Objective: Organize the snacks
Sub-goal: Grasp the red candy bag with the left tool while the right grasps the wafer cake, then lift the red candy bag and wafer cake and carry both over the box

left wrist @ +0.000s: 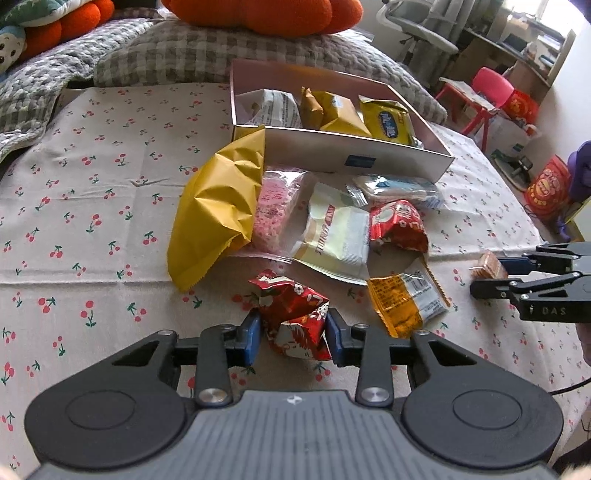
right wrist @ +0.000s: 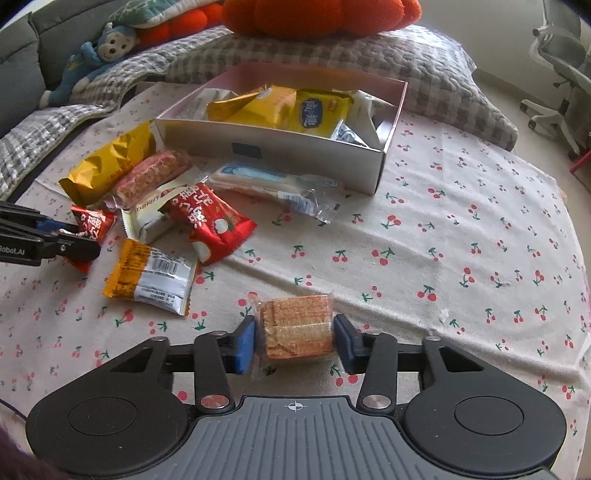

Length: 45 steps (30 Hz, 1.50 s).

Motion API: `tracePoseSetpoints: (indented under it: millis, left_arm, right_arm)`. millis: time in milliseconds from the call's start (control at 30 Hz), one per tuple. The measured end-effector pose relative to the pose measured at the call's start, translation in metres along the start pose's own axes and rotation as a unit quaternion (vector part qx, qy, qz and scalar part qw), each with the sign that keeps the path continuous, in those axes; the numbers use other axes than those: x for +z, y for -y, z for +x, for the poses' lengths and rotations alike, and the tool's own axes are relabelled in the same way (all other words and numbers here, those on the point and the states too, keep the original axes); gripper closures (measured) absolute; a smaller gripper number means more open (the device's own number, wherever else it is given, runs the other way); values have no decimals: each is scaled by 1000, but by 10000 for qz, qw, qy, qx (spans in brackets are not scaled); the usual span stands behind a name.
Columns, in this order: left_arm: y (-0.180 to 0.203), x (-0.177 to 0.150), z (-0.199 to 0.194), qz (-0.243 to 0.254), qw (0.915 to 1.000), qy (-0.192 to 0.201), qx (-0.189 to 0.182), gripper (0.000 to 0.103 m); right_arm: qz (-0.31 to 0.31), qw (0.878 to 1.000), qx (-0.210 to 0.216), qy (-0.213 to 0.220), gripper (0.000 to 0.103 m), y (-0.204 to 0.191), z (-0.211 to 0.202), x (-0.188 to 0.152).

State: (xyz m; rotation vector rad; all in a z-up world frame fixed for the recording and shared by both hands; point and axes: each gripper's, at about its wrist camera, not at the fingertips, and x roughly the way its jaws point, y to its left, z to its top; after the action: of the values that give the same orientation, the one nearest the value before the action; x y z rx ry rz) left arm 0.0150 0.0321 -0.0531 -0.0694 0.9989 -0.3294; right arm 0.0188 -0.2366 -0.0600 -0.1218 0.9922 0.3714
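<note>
My left gripper [left wrist: 293,334] is shut on a small red snack packet [left wrist: 295,321], its pads pressing both sides; it also shows at the left of the right wrist view [right wrist: 83,230]. My right gripper [right wrist: 295,338] is shut on a clear-wrapped wafer biscuit [right wrist: 295,326], seen at the right of the left wrist view [left wrist: 489,266]. A white box [left wrist: 369,157] [right wrist: 295,155] holds several yellow and white packets. Loose snacks lie in front of it: a big yellow bag [left wrist: 216,210], a pink pack [left wrist: 275,210], a white pack [left wrist: 336,236], a red pack [left wrist: 397,225], an orange-and-white pack [left wrist: 406,302].
A cherry-print cloth [right wrist: 443,240] covers the surface. A checked quilt [left wrist: 166,55], orange cushions [left wrist: 258,14] and a blue plush toy [right wrist: 92,59] lie behind the box. An office chair [right wrist: 561,66] and a red stool [left wrist: 484,96] stand beyond the right edge.
</note>
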Motion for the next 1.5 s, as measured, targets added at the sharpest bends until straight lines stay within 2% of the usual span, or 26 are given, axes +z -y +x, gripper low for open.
tracePoseSetpoints:
  millis: [500, 833, 1033, 1333, 1500]
  left_arm:
    - [26, 12, -13, 336, 9982, 237, -428, 70]
    - [38, 36, -20, 307, 9967, 611, -436, 70]
    - [36, 56, -21, 179, 9960, 800, -347, 70]
    - [28, 83, -14, -86, 9948, 1019, -12, 70]
    - [23, 99, -1, -184, 9933, 1088, 330, 70]
  right_arm:
    - [241, 9991, -9, 348, 61, 4, -17, 14]
    - [471, 9966, 29, 673, 61, 12, -29, 34]
    - [651, 9947, 11, 791, 61, 14, -30, 49]
    - [999, 9904, 13, 957, 61, 16, -27, 75]
    - [1338, 9854, -8, 1056, 61, 24, -20, 90]
